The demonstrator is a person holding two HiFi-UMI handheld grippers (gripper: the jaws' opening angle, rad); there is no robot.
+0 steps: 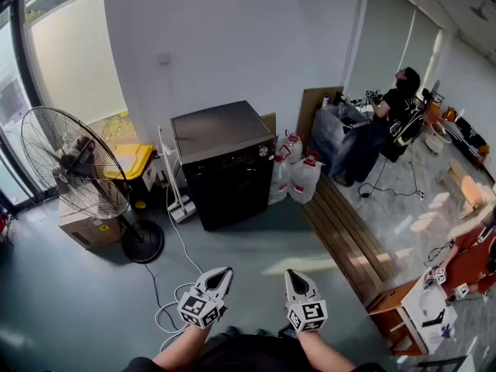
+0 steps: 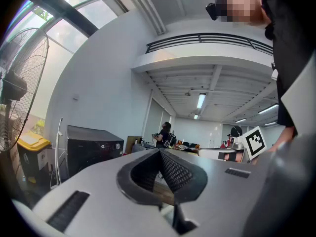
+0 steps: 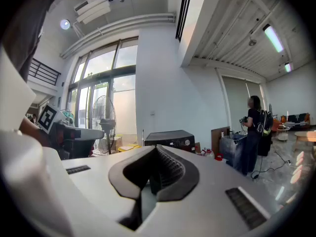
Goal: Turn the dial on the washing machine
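A broad stretch of bare grey floor [image 1: 256, 242] lies open between the left gripper [image 1: 223, 273], the right gripper [image 1: 293, 275] and the front of the washing machine [image 1: 229, 180], so a straight approach to its front is unblocked. The left side is narrowed by a standing fan [image 1: 74, 161], whose round base [image 1: 143, 242] is set near the machine's left front corner, and by a white pole [image 1: 172, 188] stood just beside the machine. A white cable [image 1: 172, 281] is trailed over the floor from there towards the left gripper. On the right, white jugs [image 1: 298, 178] are crowded against the machine's side, and a wooden bench [image 1: 341, 235] is laid beyond them.
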